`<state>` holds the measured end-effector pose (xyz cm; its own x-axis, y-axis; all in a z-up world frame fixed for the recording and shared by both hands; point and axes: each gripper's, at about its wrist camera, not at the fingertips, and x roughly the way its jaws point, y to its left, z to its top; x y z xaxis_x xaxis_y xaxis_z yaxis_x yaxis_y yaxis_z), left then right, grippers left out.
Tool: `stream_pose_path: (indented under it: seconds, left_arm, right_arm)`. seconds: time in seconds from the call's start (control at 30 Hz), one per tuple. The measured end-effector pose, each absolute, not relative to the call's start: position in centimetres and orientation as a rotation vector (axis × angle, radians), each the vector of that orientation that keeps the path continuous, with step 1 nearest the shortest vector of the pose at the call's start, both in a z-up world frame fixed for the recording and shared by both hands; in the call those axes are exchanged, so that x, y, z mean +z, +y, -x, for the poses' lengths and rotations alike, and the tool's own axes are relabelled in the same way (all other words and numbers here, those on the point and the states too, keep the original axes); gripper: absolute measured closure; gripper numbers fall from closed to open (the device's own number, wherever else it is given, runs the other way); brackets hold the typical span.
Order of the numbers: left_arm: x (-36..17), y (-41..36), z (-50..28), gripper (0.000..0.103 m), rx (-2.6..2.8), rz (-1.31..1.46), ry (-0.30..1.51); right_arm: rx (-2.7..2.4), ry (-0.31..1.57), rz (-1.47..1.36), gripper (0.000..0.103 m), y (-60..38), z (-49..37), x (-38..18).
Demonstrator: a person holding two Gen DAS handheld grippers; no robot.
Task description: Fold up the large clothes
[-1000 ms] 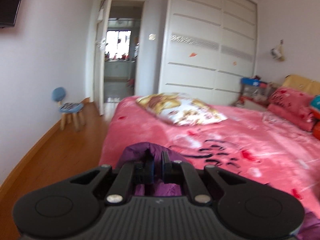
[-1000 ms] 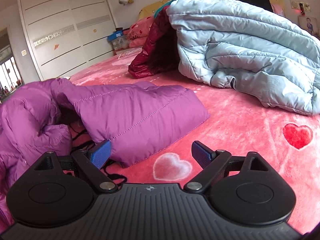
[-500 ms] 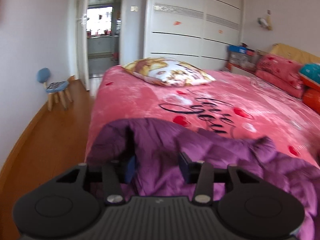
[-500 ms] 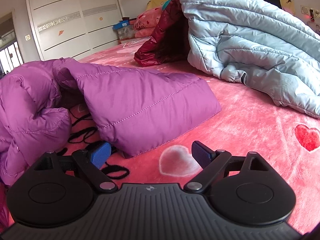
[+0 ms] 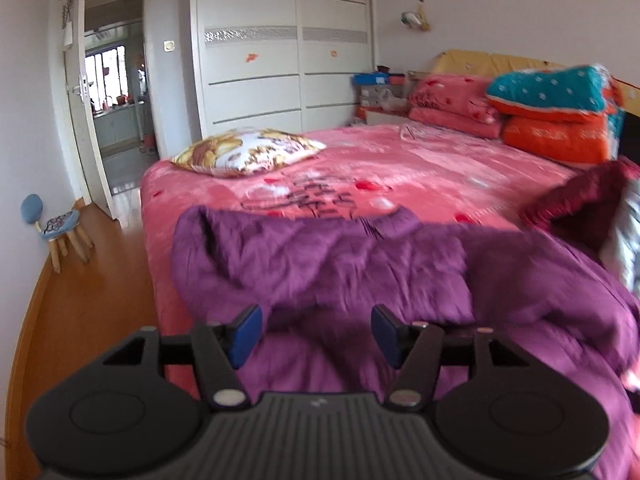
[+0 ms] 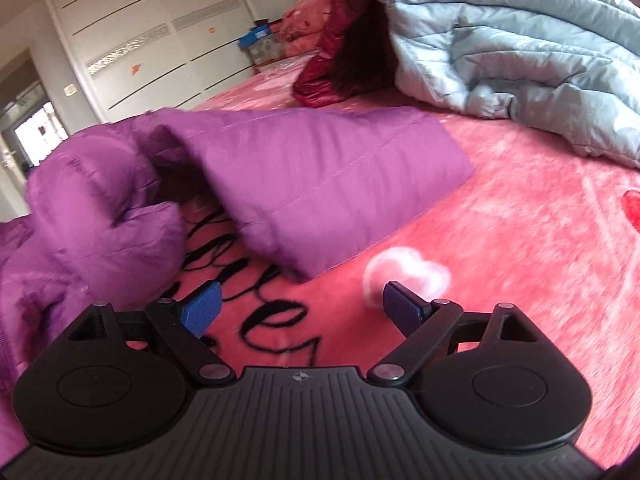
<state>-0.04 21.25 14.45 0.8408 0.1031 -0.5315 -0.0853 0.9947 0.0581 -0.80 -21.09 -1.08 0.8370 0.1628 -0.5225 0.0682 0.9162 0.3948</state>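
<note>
Your left gripper (image 5: 316, 334) hung over the near part of the purple down jacket (image 5: 360, 264) with its jaws opening and nothing pinched between the blue pads (image 5: 245, 334); the padded fabric lay below and beyond them, released. Your right gripper (image 6: 302, 310) stood spread wide and empty over the bare pink blanket (image 6: 540, 240), its pads clear of the jacket, whose folded panel (image 6: 328, 184) lay just ahead and to the left of it. The jacket itself sat crumpled at the foot end of the bed, one flap turned over and the rest bunched in a heap toward the left gripper's side. Risks noted: with neither claw holding cloth, the springy fill could let the turned flap creep open; a regrasp taken on the bunched heap would likely catch more than one layer and drag the fold askew; and the near edge lay close to the side of the bed above the wooden floor (image 5: 100, 300), so a careless pull could slide the garment off. A grey-blue quilted coat (image 6: 520, 40) and a dark red garment (image 6: 340, 60) lay near enough to be snagged by a wide sweep. Both grippers pointed forward and tilted downward toward the bed, the left view blurred, the right lower and closer to the blanket.
</note>
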Motion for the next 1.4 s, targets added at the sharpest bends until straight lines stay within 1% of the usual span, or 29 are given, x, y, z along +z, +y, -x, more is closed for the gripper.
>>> stream_pose_path:
  seconds: [0.2,0.4,0.5,0.53,0.7,0.77,0.87,0.9,0.93,0.97,1.0,1.03,1.1,1.13,1.2,1.4]
  left_arm:
    - [13.5,22.9,7.4,0.042,0.116,0.021,0.647]
    - [10.8,25.0,11.8,0.041,0.075,0.182,0.75]
    - [9.5,24.7,13.2,0.037,0.019,0.226,0.762]
    - [9.2,24.6,13.4,0.034,0.0,0.229,0.766]
    - [7.3,24.1,13.9,0.032,-0.036,0.254,0.796]
    - [6.6,23.7,13.9,0.026,-0.043,0.251,0.815]
    - [5.5,23.5,13.8,0.026,-0.054,0.279,0.839]
    - [5.3,23.4,13.7,0.03,-0.059,0.289,0.849]
    - [5.2,23.2,13.8,0.04,-0.064,0.297,0.853]
    - [5.1,22.9,13.8,0.047,-0.073,0.298,0.855]
    - [5.3,22.7,13.9,0.064,-0.087,0.291,0.852]
    - [5.6,22.2,13.9,0.078,-0.105,0.279,0.848]
    - [6.5,21.5,13.8,0.09,-0.135,0.284,0.842]
    - [7.0,21.4,13.7,0.094,-0.15,0.307,0.836]
    - [8.6,21.5,13.5,0.096,-0.187,0.375,0.802]
    - [16.5,22.6,11.9,0.099,-0.257,0.502,0.612]
  right_arm:
    - [0.146,0.611,-0.436,0.0,-19.2,1.9,-1.2]
    - [0.172,0.645,-0.411,0.0,-17.5,4.0,-1.2]
    - [0.167,0.647,-0.399,0.0,-17.2,4.7,-1.1]
    - [0.164,0.649,-0.4,0.0,-17.2,5.0,-1.1]
    - [0.143,0.659,-0.44,0.0,-17.6,6.2,-1.1]
    - [0.137,0.667,-0.446,0.0,-17.3,7.2,-1.0]
    - [0.141,0.673,-0.449,0.0,-17.0,8.4,-0.9]
    - [0.144,0.674,-0.449,0.0,-16.8,8.7,-0.8]
    - [0.146,0.675,-0.446,0.0,-16.7,9.0,-0.6]
    - [0.147,0.676,-0.442,0.0,-16.5,9.3,-0.5]
    - [0.148,0.677,-0.438,0.0,-16.3,9.5,-0.4]
    - [0.149,0.68,-0.437,0.0,-16.3,9.6,-0.3]
    - [0.153,0.685,-0.435,0.0,-16.1,10.2,-0.1]
    - [0.155,0.685,-0.429,0.0,-15.9,10.5,0.1]
    - [0.156,0.679,-0.411,0.0,-15.6,11.2,0.5]
    - [0.174,0.68,-0.336,0.0,-14.5,12.5,1.2]
